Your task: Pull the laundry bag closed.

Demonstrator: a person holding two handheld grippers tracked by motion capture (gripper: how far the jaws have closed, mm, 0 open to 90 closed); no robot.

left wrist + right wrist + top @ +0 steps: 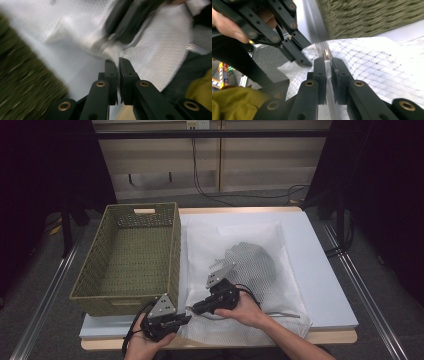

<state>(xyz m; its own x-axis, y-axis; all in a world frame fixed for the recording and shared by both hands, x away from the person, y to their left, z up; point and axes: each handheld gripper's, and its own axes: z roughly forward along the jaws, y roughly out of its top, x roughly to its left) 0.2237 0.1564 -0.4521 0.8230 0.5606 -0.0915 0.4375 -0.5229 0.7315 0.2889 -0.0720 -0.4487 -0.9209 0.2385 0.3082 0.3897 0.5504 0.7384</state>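
At the surface's [320,285] near edge, both claws pinch the mesh laundry bag [240,265]: left claw [184,319] clamping its corner, right claw [192,310] gripping the zipper [326,53], apparently nearly run to its end.

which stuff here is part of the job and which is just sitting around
In the job:
- white mesh zip bag with a dark garment inside
- metal zip pull
- left gripper
- right gripper

Lying about:
- green woven basket
- white board
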